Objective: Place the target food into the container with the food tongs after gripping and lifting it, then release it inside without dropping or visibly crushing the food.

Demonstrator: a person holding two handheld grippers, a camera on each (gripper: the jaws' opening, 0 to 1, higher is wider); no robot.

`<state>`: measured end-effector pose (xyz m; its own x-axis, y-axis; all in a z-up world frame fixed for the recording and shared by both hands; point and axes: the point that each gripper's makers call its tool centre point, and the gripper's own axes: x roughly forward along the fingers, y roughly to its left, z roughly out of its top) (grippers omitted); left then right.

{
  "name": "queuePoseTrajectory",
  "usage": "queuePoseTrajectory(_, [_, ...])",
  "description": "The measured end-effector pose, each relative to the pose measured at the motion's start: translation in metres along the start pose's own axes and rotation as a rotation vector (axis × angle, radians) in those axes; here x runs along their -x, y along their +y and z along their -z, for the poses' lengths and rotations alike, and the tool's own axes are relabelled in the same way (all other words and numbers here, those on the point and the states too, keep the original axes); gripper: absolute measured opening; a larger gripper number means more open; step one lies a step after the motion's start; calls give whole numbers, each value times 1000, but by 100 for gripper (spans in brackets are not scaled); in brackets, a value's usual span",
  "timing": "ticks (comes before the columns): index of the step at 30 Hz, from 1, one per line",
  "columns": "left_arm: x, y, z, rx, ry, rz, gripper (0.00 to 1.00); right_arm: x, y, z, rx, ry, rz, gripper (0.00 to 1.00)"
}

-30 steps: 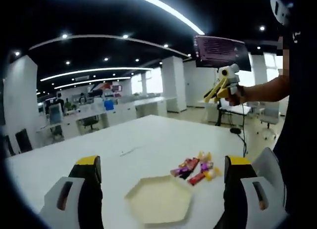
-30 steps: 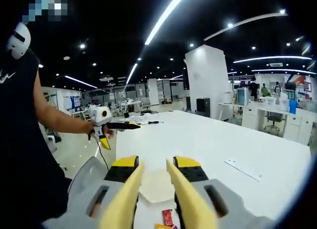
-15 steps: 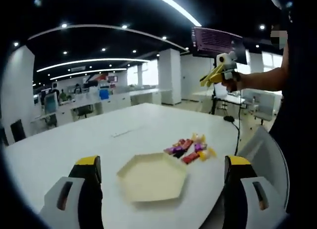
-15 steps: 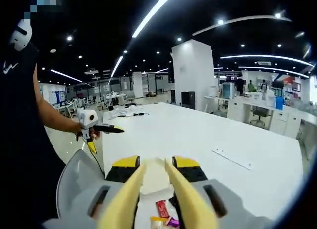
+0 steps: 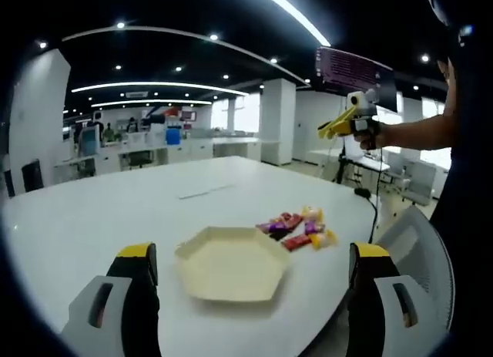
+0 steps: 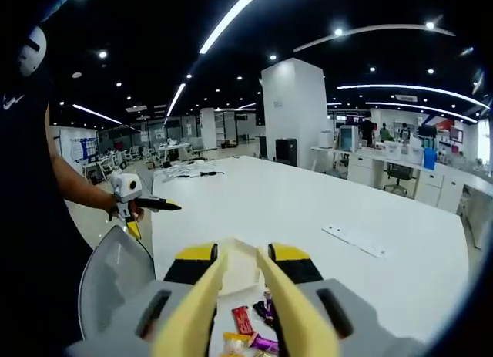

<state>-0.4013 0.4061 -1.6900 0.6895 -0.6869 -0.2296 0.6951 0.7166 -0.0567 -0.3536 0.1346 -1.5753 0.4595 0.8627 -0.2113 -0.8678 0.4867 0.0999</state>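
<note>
Two grippers are up above the white counter (image 5: pixel 92 218), neither touching anything on it. In the left gripper view, the left gripper (image 5: pixel 250 276) has its dark, yellow-tipped jaws spread wide and empty, framing the pale hexagonal tray (image 5: pixel 231 263) that sits between them; over the last second the tray has slid toward the middle of that view and grown larger, which reads as the hand swinging to face it rather than the tray moving. Just right of the tray lies the pile of wrapped sweets (image 5: pixel 296 230), close beside its rim but not in it. Further right, the right gripper (image 5: pixel 333 129) is held high in a hand, well apart from the food. In the right gripper view, its long yellow tong-like jaws stand narrowly apart with nothing between them, and the sweets (image 6: pixel 250 330) now show more fully below the tips than a second ago. By my judgement the approach is under way, and no sweet has been gripped yet.
</note>
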Motion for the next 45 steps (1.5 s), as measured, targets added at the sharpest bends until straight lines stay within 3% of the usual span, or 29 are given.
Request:
queuePoseTrajectory(2, [-1, -2, 14, 26, 47, -25, 100, 4, -9, 4, 16, 71, -15, 25])
queuePoseTrajectory(6, [-8, -11, 18, -14, 33, -12, 100, 11, -18, -12, 90, 47, 4, 25])
queuePoseTrajectory(8, [-11, -9, 21, 4, 37, -23, 100, 15, -25, -12, 64, 24, 32, 25])
queuePoseTrajectory(10, [-12, -6, 27, 6, 65, -29, 100, 18, -30, -4, 77, 30, 65, 25])
queuePoseTrajectory(12, [-9, -4, 24, -4, 41, -35, 100, 21, -35, 6, 67, 0, 82, 26])
queuePoseTrajectory(15, [-9, 8, 31, 22, 48, -87, 100, 22, -47, 23, 41, 24, 142, 26])
queuePoseTrajectory(17, [-12, 7, 33, 58, 56, -79, 100, 25, -56, 30, 43, 18, 191, 26])
queuePoseTrajectory(19, [-14, 1, 37, 40, 64, -62, 100, 27, -60, 37, 20, 26, 222, 26])
queuePoseTrajectory(21, [-17, -6, 43, 32, 95, -50, 100, 28, -60, 40, 6, 34, 224, 26])
queuePoseTrajectory(25, [-20, -8, 48, -16, 112, -43, 100, 30, -65, 56, 49, 110, 251, 26])
queuePoseTrajectory(28, [-17, -2, 42, -35, 81, -74, 100, 32, -71, 65, 65, 132, 257, 27])
queuePoseTrajectory(40, [-15, 4, 42, -43, 87, -114, 100, 34, -79, 102, 37, 188, 284, 28])
queuePoseTrajectory(45, [-14, 1, 40, -80, 86, -124, 99, 32, -86, 128, 20, 226, 302, 28])
